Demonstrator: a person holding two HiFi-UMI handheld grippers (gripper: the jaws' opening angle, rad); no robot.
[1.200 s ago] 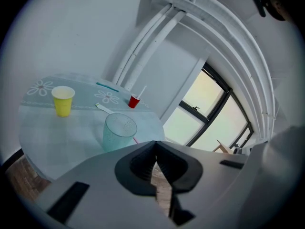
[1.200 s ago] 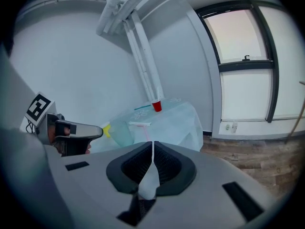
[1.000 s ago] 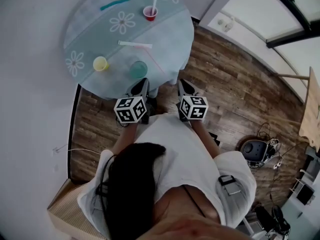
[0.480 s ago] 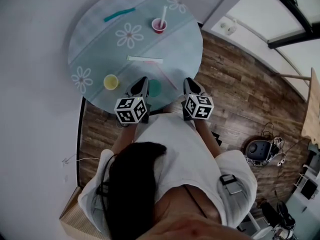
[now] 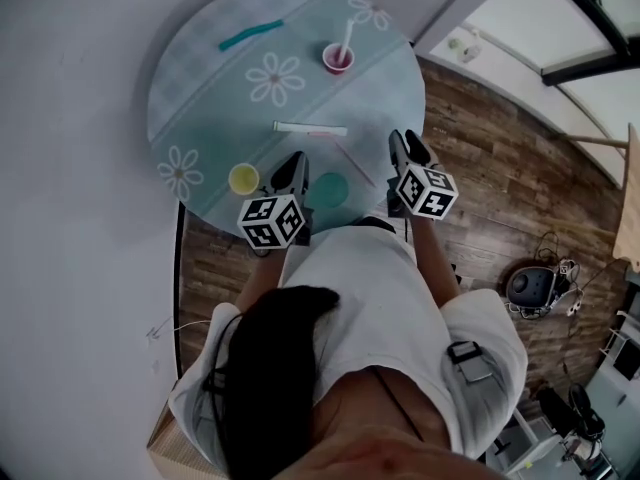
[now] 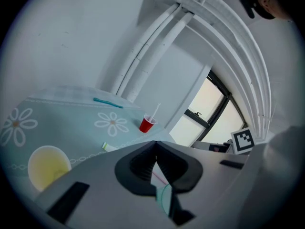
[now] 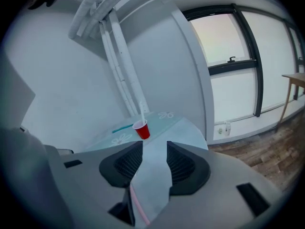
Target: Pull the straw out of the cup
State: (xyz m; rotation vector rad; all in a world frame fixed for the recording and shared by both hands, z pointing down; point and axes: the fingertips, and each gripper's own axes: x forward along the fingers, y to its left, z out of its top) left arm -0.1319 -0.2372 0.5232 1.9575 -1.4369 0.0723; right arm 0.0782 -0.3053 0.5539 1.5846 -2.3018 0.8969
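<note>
Red plastic cup at far side of round flower-print desk, white straw leaning inside it, well apart from both tongs. Left tongs closed, tips touching, empty. Right tongs parted, just been opening — nothing between them, desk's near edge below.

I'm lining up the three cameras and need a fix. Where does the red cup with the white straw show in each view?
Head view: the red cup sits in the upper middle, slightly right of centre.
Left gripper view: the cup is near the centre.
Right gripper view: the cup is near the centre, slightly left.
Shared landmark: the teal strip lies left of the cup in all three.
</note>
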